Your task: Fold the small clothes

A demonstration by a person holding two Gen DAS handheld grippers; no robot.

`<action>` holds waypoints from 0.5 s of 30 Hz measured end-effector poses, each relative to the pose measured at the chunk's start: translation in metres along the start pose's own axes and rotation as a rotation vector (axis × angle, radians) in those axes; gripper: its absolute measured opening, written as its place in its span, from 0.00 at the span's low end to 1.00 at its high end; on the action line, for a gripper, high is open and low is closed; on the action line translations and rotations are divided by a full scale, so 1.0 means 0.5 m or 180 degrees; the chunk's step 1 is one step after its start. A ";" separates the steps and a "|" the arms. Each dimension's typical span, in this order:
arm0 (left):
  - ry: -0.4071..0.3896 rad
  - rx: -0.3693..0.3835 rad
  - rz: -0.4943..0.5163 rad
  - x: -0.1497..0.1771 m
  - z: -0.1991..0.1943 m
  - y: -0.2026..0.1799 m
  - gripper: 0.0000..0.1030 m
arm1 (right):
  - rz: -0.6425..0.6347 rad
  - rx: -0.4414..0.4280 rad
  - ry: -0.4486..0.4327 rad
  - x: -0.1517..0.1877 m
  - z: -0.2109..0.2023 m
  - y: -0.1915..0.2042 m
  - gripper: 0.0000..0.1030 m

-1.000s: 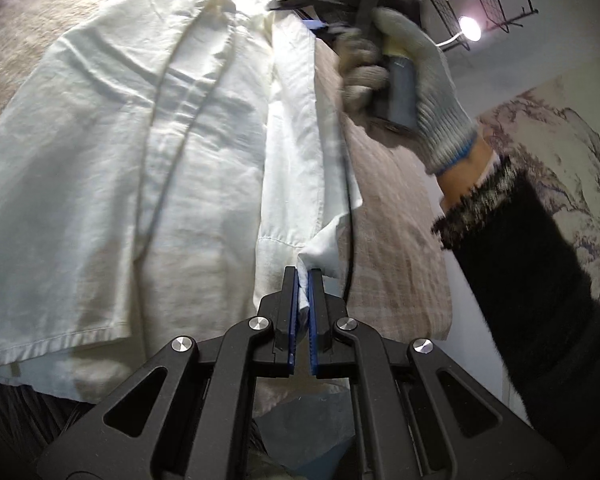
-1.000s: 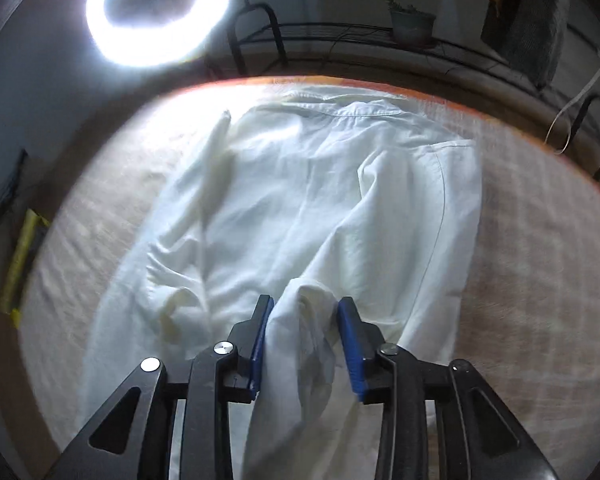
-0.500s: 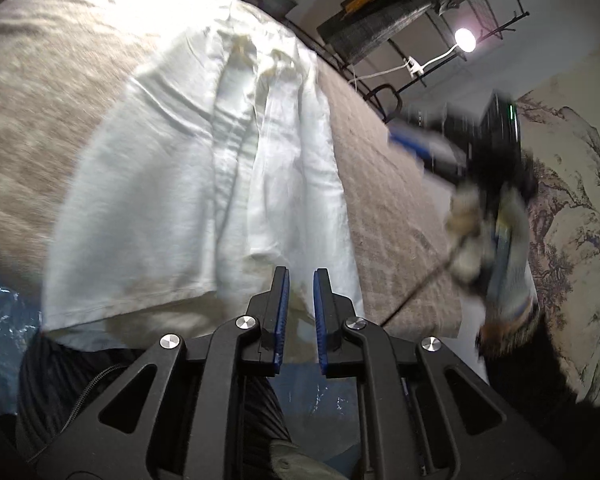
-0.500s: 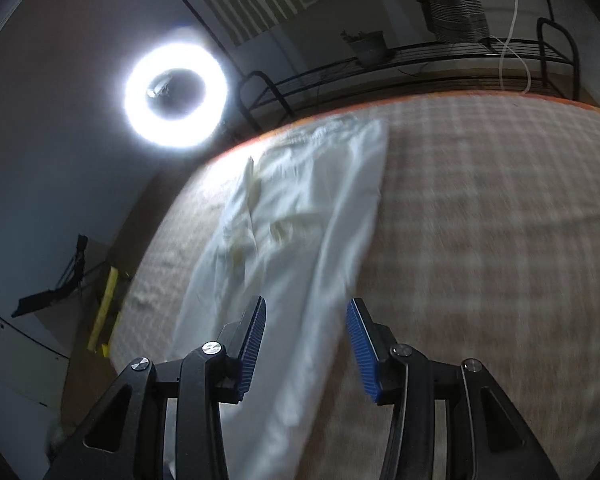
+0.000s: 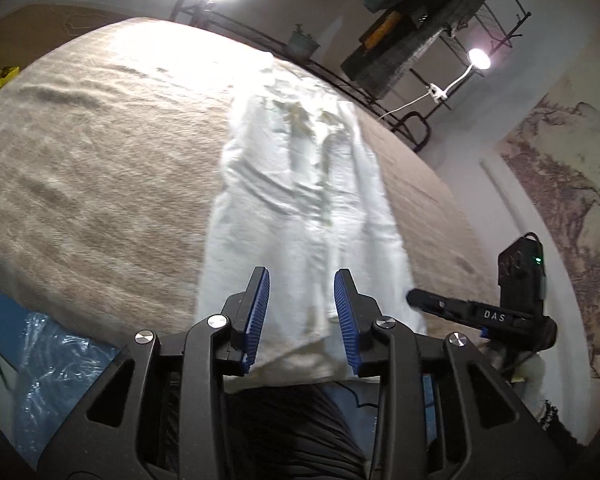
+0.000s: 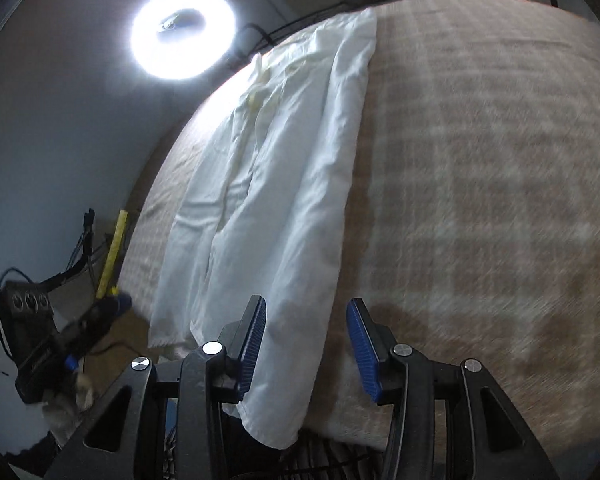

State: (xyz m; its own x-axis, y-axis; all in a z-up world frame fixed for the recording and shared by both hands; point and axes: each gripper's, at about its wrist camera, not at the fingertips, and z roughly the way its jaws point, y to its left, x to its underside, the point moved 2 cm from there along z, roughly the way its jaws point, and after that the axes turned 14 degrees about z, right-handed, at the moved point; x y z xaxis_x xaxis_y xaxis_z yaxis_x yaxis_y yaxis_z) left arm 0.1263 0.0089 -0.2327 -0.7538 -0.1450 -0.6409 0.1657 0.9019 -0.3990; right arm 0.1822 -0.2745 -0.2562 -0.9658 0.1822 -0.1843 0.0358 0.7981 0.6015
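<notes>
Along the tan woven bed cover (image 6: pixel 480 168) the white cotton shirt (image 5: pixel 300 216) lies in a long strip, near hem overhanging. Your left gripper (image 5: pixel 302 312) and right gripper (image 6: pixel 305 344) gape wide, holding nothing; pinch both hem corners evenly.

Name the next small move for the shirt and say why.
Probably bring both grippers down to the shirt's near hem and grip it. Left gripper and right gripper are open and hold nothing, and the shirt lies as a long strip hanging over the table edge.
</notes>
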 end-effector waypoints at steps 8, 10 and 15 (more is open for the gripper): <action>0.0113 -0.0182 -0.0055 0.008 0.012 0.062 0.32 | 0.0291 -0.0192 0.0055 0.019 -0.021 -0.059 0.05; 0.0235 -0.0154 -0.0101 0.006 0.032 0.078 0.32 | 0.0301 -0.0222 0.0100 0.026 -0.016 -0.062 0.11; 0.0444 0.0096 -0.0374 0.022 0.067 0.107 0.32 | 0.0158 -0.0302 0.0122 0.043 -0.024 -0.040 0.39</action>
State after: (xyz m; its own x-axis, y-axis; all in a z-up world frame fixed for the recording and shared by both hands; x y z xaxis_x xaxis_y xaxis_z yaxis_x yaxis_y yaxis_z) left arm 0.1482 0.0419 -0.2829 -0.8496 -0.1891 -0.4924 0.0886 0.8691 -0.4867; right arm 0.1577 -0.2935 -0.2632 -0.9727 0.1966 -0.1236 0.0612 0.7304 0.6803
